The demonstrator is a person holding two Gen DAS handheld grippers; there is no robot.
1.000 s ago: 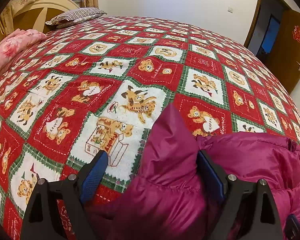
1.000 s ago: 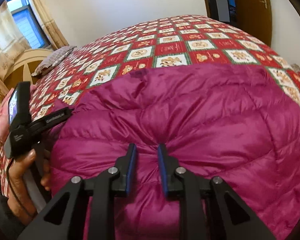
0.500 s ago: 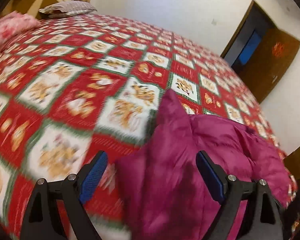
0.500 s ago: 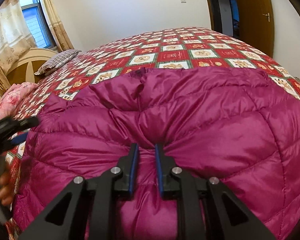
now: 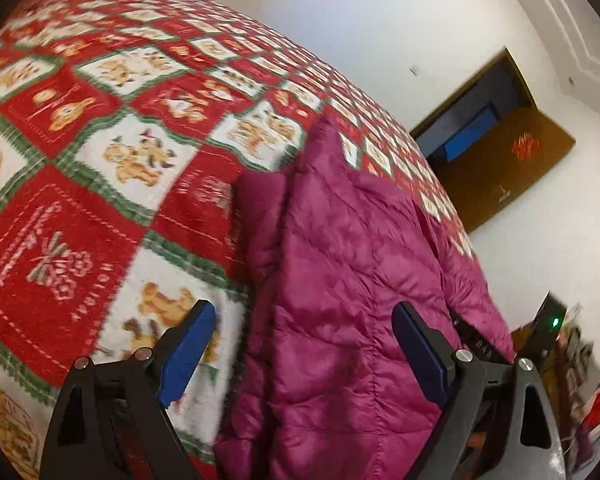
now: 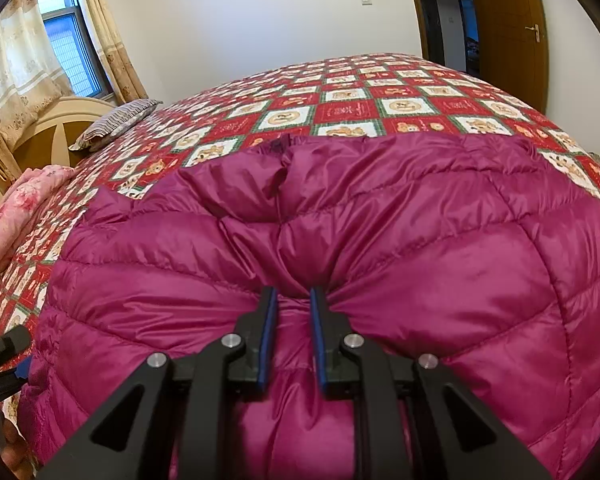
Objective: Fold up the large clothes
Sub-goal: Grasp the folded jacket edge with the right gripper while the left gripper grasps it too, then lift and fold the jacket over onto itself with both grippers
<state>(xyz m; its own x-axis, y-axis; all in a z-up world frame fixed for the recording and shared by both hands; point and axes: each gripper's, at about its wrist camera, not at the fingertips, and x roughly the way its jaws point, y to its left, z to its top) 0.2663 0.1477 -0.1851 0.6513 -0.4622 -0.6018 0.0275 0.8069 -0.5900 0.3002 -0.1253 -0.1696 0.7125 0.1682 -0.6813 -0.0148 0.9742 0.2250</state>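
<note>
A large magenta quilted down jacket [image 6: 380, 240] lies spread on a bed with a red, white and green bear-pattern quilt [image 6: 380, 108]. My right gripper [image 6: 293, 304] is shut on a pinched fold of the jacket near its front edge. In the left wrist view the jacket [image 5: 340, 280] runs away from me as a long ridge. My left gripper [image 5: 300, 332] is open, its blue-padded fingers wide apart over the jacket's near left edge, holding nothing. Part of the left gripper shows at the right wrist view's lower left [image 6: 0, 356].
A folded pink blanket [image 6: 16, 216] and a striped pillow [image 6: 116, 124] lie by the cream headboard [image 6: 40, 136] at the left. A curtained window [image 6: 68, 52] is behind. A brown open door [image 6: 508, 32] stands at the far right. Clutter sits beside the bed [image 5: 572, 360].
My left gripper has swung right and tilted, staying open over the jacket's left edge. My right gripper stays shut on the fold, and the jacket has spread flatter.
</note>
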